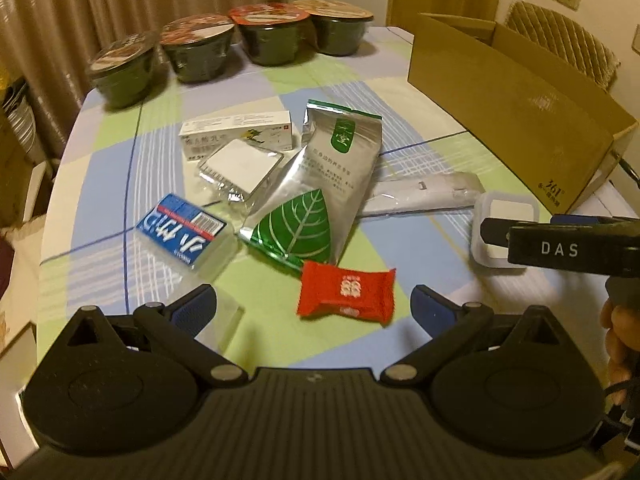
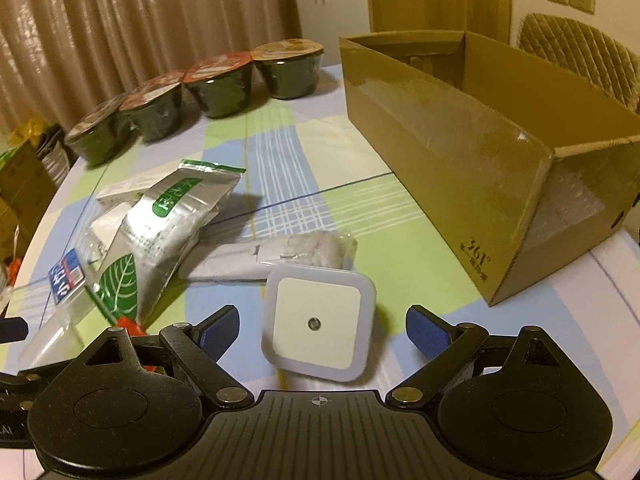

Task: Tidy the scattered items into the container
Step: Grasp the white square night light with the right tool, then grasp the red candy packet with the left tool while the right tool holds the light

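Nearest the right gripper, whose fingers are spread wide and empty, a square white night light is seen lying flat on the counter, between the pads but not touched by them. A slip is judged likely if its smooth, low edges are pinched off-centre. The left gripper is likewise held open, with the red candy packet just ahead between its fingers; the thin wrapper could be pushed aside. Farther off, the cardboard box stands open.
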`<control>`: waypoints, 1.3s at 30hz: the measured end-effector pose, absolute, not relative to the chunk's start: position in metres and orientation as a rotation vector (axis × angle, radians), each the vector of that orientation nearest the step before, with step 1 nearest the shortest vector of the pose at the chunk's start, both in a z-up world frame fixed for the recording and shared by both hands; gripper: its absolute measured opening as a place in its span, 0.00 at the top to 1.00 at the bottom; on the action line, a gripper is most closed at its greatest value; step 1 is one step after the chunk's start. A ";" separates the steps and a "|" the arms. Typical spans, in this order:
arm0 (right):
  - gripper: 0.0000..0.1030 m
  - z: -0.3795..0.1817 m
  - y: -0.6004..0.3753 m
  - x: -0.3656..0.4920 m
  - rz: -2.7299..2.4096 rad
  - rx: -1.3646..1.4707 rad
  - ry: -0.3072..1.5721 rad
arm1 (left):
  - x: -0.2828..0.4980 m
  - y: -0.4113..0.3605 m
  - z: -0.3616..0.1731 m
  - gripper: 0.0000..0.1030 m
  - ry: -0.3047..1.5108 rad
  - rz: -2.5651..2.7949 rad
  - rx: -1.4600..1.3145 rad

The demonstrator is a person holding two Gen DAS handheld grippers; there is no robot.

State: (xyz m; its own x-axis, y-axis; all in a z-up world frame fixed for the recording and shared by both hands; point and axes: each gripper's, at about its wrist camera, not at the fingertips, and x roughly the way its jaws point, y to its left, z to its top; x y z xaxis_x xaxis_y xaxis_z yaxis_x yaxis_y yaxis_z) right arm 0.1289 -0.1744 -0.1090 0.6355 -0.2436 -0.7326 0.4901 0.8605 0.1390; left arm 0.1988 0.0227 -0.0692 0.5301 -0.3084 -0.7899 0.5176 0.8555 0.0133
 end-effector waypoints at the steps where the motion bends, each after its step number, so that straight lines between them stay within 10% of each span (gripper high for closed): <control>1: 0.07 -0.110 -0.173 0.131 -0.436 0.343 0.781 | 0.201 0.022 -0.070 0.02 0.884 -0.507 0.267; 18: 0.08 -0.134 -0.165 0.143 -0.469 0.297 0.813 | 0.221 0.017 -0.092 0.02 0.918 -0.485 0.257; 21: 0.26 -0.137 -0.166 0.146 -0.463 0.302 0.831 | 0.222 0.016 -0.093 0.02 0.912 -0.474 0.250; 39: 0.33 -0.127 -0.186 0.128 -0.360 0.257 0.835 | 0.218 -0.008 -0.099 0.04 0.915 -0.529 0.262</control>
